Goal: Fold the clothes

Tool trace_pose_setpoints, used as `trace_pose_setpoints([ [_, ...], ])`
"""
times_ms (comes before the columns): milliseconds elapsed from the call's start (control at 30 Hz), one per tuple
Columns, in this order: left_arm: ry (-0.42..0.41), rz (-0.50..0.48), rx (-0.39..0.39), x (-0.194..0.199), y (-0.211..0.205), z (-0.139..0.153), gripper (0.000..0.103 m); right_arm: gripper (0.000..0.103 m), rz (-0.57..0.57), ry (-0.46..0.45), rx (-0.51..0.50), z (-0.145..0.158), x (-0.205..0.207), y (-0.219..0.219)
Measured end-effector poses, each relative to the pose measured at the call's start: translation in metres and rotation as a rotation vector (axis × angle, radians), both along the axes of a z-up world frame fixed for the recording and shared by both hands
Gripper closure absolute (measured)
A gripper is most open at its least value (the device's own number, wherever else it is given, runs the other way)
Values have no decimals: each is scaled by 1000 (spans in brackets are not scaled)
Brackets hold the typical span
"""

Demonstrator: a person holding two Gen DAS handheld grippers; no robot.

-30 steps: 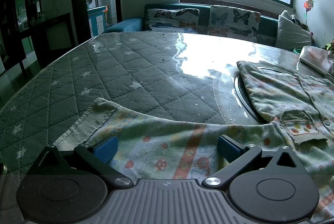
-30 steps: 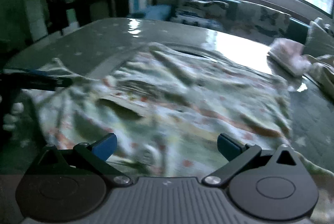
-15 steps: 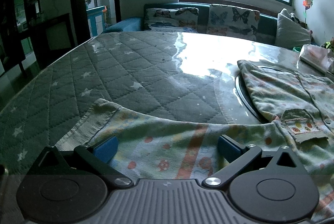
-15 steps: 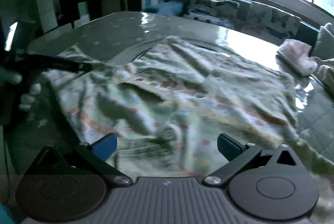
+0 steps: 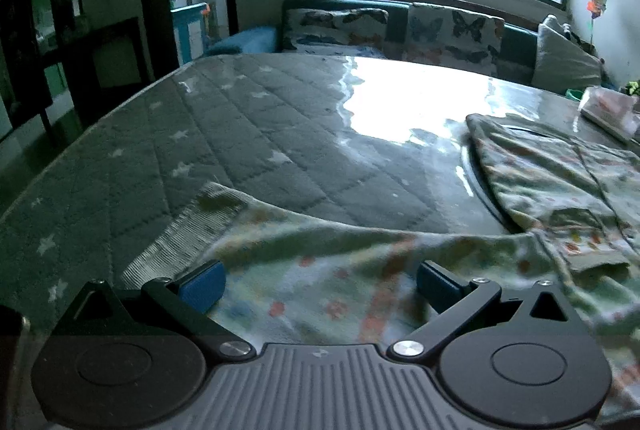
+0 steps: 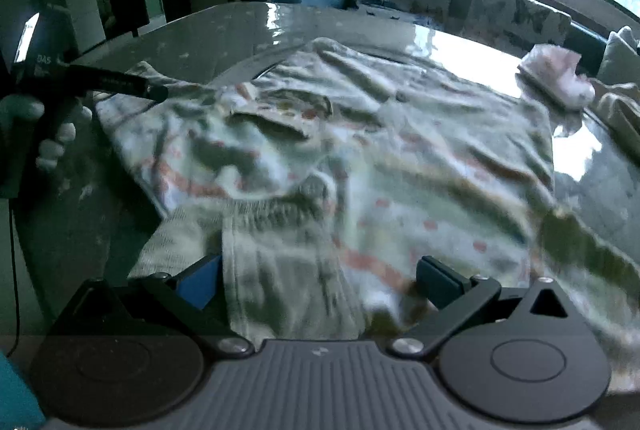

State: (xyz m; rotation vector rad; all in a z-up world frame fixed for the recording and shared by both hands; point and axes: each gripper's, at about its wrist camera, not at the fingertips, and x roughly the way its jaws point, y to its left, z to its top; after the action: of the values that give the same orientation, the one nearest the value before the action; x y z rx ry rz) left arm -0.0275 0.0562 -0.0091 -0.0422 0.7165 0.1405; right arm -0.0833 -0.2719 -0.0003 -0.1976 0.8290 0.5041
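garment: patterned child's top (image 6: 360, 157) spread flat on quilted table cover (image 5: 224, 149) — laid out for folding | left gripper (image 5: 320, 284): jaws wide, over ribbed cuff (image 5: 180, 230); released | right gripper (image 6: 318, 280): jaws apart around ribbed hem (image 6: 276, 254) — poised, not clenched

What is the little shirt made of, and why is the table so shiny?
The shirt looks like soft printed cotton knit: it wrinkles, and its cuff is ribbed. The table seems covered by quilted star fabric under clear glossy plastic or glass, since the window glares off it.
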Motion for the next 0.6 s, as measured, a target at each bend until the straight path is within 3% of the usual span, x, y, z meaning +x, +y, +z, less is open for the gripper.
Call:
trace_pose_setpoints([
  [333, -31, -212, -97, -17, -61, 25, 1, 0, -61, 21, 43, 4, -10, -25],
  [600, -44, -402, -141, -14, -123, 40, 6, 0, -175, -32, 59, 19, -11, -65],
])
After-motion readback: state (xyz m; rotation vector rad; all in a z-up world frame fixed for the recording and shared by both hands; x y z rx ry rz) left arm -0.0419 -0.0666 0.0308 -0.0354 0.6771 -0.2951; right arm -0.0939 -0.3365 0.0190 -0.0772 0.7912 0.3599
